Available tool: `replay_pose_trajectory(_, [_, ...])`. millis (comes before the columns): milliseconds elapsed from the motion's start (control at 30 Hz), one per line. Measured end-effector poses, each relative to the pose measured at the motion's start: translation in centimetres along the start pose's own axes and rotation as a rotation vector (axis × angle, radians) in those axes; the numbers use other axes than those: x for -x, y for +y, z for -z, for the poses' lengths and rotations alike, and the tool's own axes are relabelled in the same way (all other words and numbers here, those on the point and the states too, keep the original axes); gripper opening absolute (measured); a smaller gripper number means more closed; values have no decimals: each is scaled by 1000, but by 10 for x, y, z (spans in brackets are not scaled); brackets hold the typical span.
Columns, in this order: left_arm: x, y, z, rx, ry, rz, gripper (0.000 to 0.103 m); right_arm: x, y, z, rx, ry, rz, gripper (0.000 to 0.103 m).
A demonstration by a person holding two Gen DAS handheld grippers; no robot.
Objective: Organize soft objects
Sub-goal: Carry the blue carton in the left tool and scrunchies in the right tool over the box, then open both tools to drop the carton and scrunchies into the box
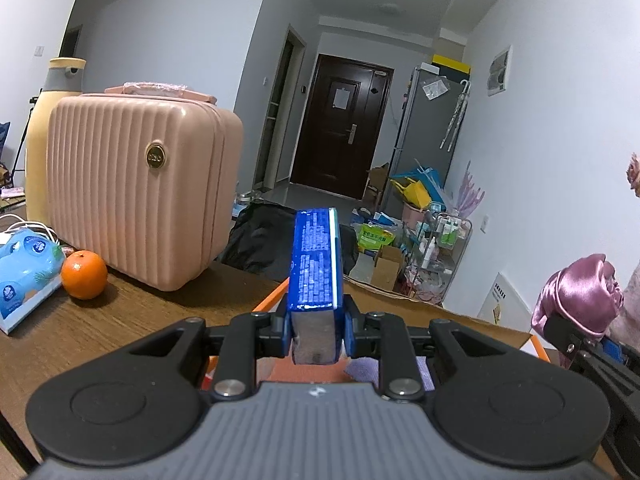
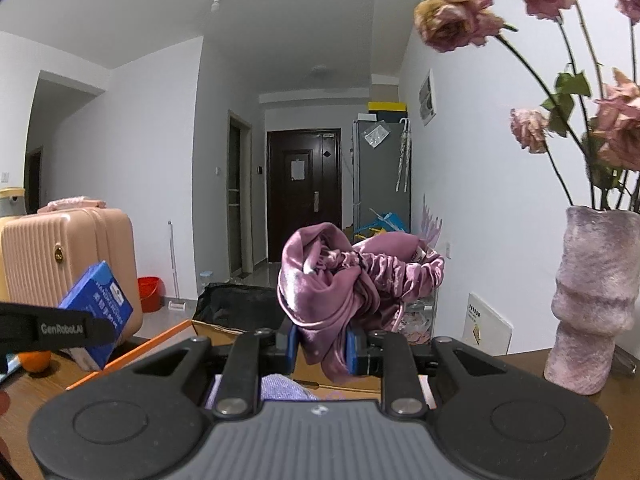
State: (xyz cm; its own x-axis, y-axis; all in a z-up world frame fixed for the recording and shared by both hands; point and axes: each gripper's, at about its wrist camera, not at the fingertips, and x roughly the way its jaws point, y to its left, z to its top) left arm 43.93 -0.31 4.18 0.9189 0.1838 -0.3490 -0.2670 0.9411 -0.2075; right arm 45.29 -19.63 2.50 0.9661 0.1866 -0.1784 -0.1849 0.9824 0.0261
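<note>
Now the left gripper (image 1: pixel 316 328) clamps a blue tissue pack (image 1: pixel 316 260) on edge, while the right gripper (image 2: pixel 322 346) pinches a bunched pink satin cap (image 2: pixel 344 280) above an orange-rimmed box (image 2: pixel 132 354).

Only stuff I can actually read: "GenRoboAI" in white on the black strap (image 2: pixel 60 330) off to the right gripper's left, and "HANDKERCHIEFS" running along the blue tissue pack (image 2: pixel 98 302) right behind it, while the fine print on the pack in the left wrist view is too tiny.

Two close wrist fisheyes facing down the room, sharing dark door (image 1: pixel 334 128), pink suitcase (image 2: pixel 68 264)
</note>
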Motion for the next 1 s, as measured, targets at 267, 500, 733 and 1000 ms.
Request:
replay_pose_trajectory(267, [-18,-2,-3,-14,7,-3,24,-19,8,-3,36,38,-12,22])
replay_pose_trajectory(500, [-35,-5,4,-42,48,-6,24,-38,15,3,71,93,-27,22])
replay_pose_trajectory(733, [-39,-4,8,-56,64,-27,25,-45,17,11,89,141,-29,28])
replay_pose_trajectory(1000, [-33,0,12,-37,20,-101,103,-54,18,20,101,214,-20,97])
